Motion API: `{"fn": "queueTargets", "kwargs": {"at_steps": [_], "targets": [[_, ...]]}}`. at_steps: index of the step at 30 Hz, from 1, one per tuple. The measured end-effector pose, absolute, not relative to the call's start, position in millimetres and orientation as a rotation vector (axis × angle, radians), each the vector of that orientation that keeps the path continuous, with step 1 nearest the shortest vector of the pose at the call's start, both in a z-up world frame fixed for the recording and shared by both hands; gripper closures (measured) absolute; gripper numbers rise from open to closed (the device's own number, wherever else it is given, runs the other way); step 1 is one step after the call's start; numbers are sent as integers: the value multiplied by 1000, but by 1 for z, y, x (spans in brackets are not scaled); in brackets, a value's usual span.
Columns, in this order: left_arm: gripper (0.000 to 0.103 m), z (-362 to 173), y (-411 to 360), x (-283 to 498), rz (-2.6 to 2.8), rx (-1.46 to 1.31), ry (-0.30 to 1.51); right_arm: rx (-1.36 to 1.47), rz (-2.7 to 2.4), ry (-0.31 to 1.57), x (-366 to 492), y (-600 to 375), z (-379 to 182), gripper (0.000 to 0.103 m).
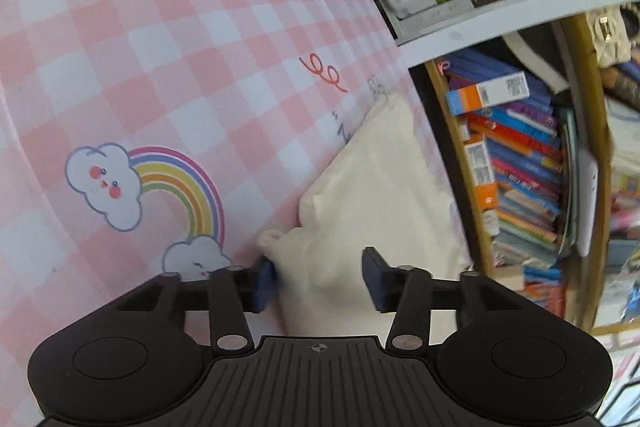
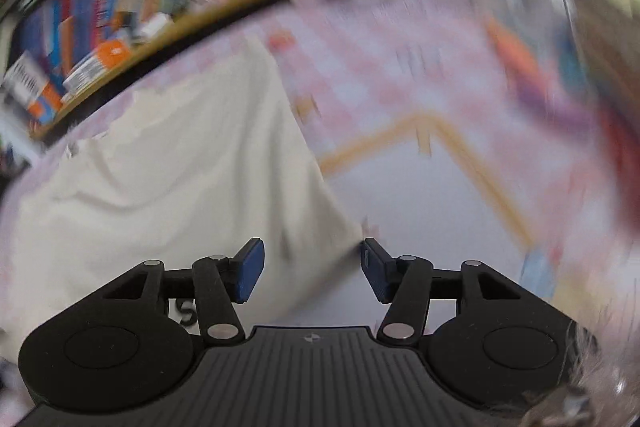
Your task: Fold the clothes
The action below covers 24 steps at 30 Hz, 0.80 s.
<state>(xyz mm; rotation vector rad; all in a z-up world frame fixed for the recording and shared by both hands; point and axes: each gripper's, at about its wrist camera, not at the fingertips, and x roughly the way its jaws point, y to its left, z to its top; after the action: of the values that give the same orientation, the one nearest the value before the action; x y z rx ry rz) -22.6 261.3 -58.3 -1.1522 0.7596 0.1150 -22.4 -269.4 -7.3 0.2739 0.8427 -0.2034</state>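
A cream-white garment [image 1: 372,195] lies on a pink-and-white checked sheet [image 1: 172,39] printed with a rainbow and clouds. In the left wrist view my left gripper [image 1: 320,281] stands open just over the garment's near end, its blue pads either side of the cloth and nothing pinched. The right wrist view is motion-blurred. There the same garment [image 2: 172,163] spreads to the left, and my right gripper [image 2: 312,271] is open above its right edge, the cloth passing under the gap between the fingers.
A wooden bookshelf [image 1: 520,163] packed with colourful books stands just past the bed's right edge, with a white shelf board [image 1: 520,15] and boxes above it. The same bookshelf [image 2: 80,27] shows at upper left in the right wrist view. Bare checked sheet spreads left of the garment.
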Motion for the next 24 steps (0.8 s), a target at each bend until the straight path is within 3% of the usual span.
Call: {"fn": "queueTargets", "kwargs": {"at_steps": [6, 9, 11, 13, 15, 24], "targets": [[56, -64, 259, -24, 156, -1221, 710, 0, 6, 822, -6, -223, -8, 48], [56, -68, 259, -27, 162, -1258, 691, 30, 59, 894, -2, -221, -24, 55], [63, -69, 260, -27, 172, -1276, 688, 49, 82, 944, 0, -221, -34, 64], [88, -68, 259, -24, 189, -1232, 720, 52, 92, 949, -4, -222, -38, 65], [93, -68, 258, -20, 180, -1185, 745, 45, 109, 951, -4, -225, -37, 66], [95, -49, 246, -19, 219, -1021, 772, 8, 173, 933, -8, -225, -38, 65]]}}
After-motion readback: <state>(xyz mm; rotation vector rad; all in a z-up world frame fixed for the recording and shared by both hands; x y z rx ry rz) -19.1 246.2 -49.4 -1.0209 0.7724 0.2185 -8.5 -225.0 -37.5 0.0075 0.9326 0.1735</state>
